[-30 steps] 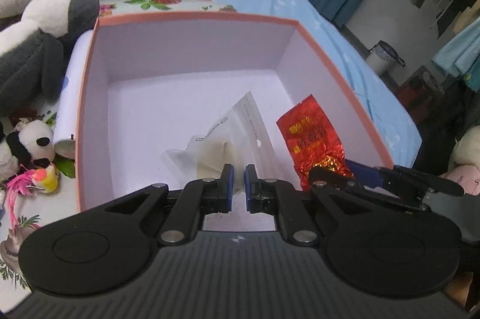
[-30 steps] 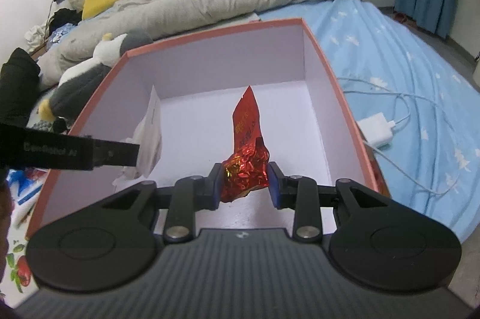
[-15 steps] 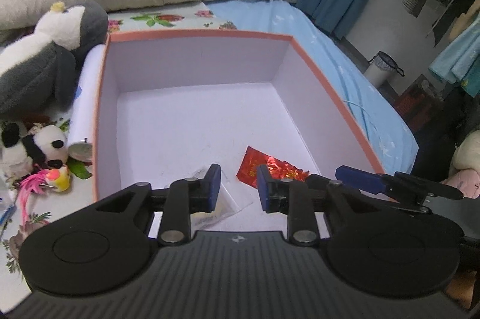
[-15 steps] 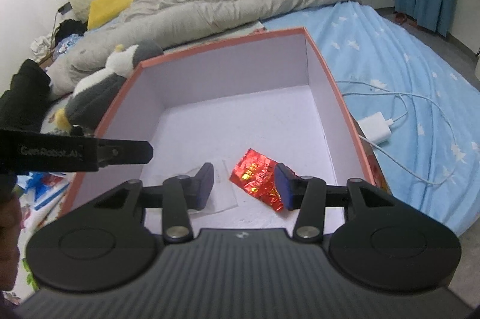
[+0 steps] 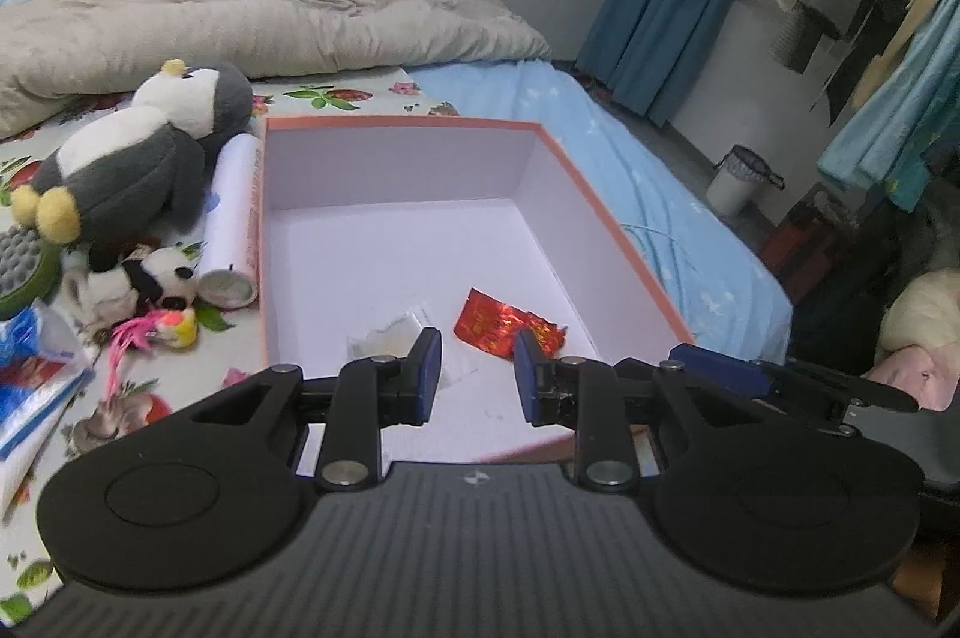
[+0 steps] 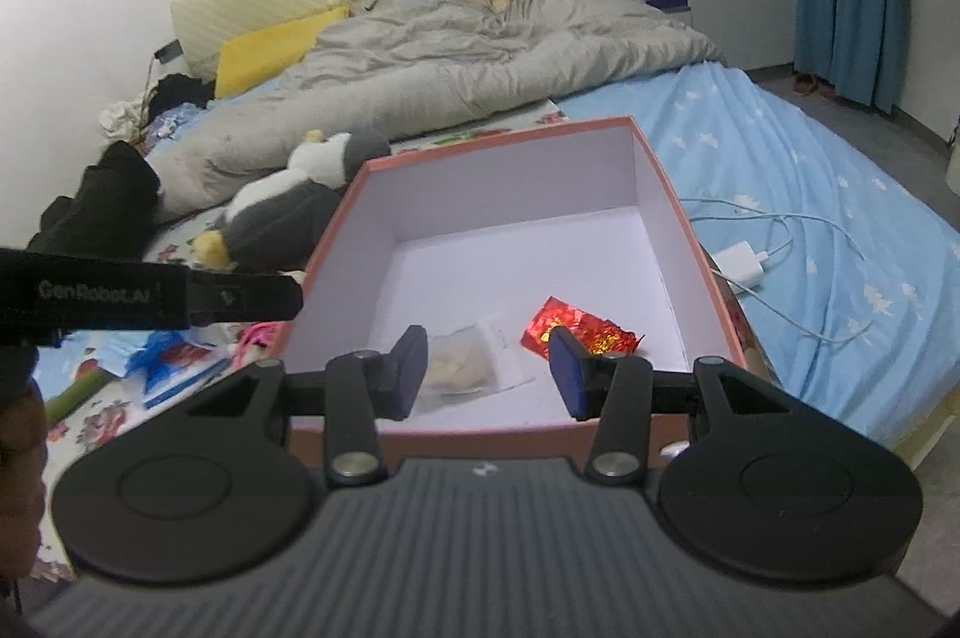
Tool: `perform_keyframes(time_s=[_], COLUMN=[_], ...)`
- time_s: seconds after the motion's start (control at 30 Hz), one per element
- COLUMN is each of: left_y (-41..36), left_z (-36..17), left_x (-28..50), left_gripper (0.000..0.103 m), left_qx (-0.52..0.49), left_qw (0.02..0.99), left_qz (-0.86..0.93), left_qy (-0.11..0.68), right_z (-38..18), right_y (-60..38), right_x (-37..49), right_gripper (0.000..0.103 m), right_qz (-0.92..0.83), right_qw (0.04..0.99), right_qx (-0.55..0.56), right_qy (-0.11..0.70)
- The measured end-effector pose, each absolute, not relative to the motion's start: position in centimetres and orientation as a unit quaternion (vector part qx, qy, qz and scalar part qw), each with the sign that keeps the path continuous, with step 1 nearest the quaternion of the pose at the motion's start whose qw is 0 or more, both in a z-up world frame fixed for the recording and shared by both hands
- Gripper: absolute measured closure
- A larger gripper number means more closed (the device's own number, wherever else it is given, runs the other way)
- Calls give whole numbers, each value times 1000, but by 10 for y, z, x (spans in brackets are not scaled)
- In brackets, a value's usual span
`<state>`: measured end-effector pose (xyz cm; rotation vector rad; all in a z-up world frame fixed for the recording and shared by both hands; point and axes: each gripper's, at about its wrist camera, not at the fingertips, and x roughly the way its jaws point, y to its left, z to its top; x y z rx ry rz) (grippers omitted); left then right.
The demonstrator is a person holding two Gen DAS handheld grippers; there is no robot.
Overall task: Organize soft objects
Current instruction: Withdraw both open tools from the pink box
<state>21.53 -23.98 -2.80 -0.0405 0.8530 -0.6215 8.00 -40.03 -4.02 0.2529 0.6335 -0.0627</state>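
An orange-rimmed box [image 5: 606, 212] with a white inside stands on the bed. On its floor near the front lie a red foil packet [image 5: 504, 329] and a clear plastic bag [image 5: 390, 338] with something pale in it. My left gripper [image 5: 478, 371] hovers open above the box's near edge, nothing between its fingers. In the right wrist view the same box [image 6: 678, 212] holds the red packet [image 6: 576, 332] and the clear bag [image 6: 465, 368]. My right gripper [image 6: 489, 371] is open and empty over the front wall. The left gripper's finger [image 6: 150, 293] crosses that view at the left.
Left of the box lie a grey and white penguin plush [image 5: 132, 158], a small panda plush [image 5: 162, 278], a white roll [image 5: 234, 212] and a pink toy [image 5: 156, 332]. A grey duvet [image 5: 240, 8] fills the back. A white charger with its cable [image 6: 741, 263] lies to the right.
Both grippers opened and let go: the clear bag and the red packet dropped onto the box floor. Both grippers then drew back and rose away from the box.
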Motion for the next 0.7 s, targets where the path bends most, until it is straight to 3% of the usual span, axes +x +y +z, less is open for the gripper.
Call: perform_keyframes(time_s=[0.37, 0.7], left_y=[-188, -143], left_z=[6, 4], left_x=[142, 86], left_gripper=[72, 72], left_qx=[-21, -53], left_qw=[879, 885], left_qz=[-297, -276], left_qy=[371, 370], right_z=[-24, -29], right_y=[-366, -333], right_x=[20, -8], right_gripper=[55, 55], right_qz=[-22, 3], right_qw=[950, 952], right_qx=[115, 99], right_qy=[289, 291])
